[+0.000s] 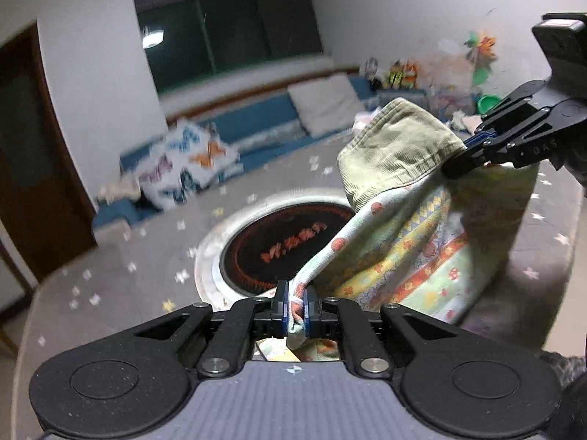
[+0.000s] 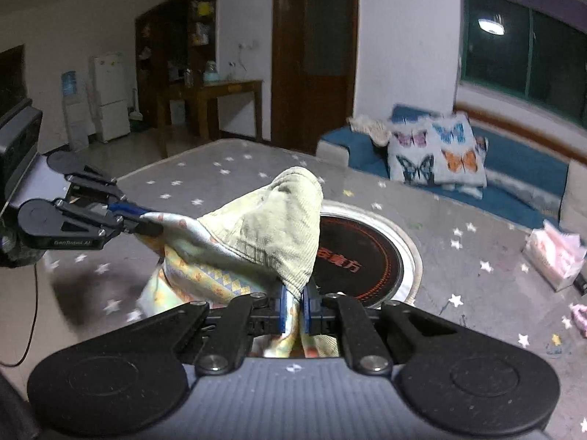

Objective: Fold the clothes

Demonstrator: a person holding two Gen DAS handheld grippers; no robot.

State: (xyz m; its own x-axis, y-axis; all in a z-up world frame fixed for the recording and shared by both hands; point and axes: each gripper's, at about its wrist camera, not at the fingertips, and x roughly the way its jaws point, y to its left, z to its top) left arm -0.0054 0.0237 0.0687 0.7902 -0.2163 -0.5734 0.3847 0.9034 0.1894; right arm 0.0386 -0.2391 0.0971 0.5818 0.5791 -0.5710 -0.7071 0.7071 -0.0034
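Observation:
A small garment of olive corduroy with a bright patterned lining hangs in the air above the table, stretched between both grippers. My left gripper is shut on a patterned edge of it at the bottom middle of the left wrist view. My right gripper comes in from the upper right there, shut on the corduroy edge. In the right wrist view the right gripper clamps the garment, and the left gripper holds its far corner at the left.
Below lies a grey star-print tablecloth with a round black heater plate in its middle. A tissue pack sits on the cloth at the right. A blue sofa with butterfly cushions stands behind.

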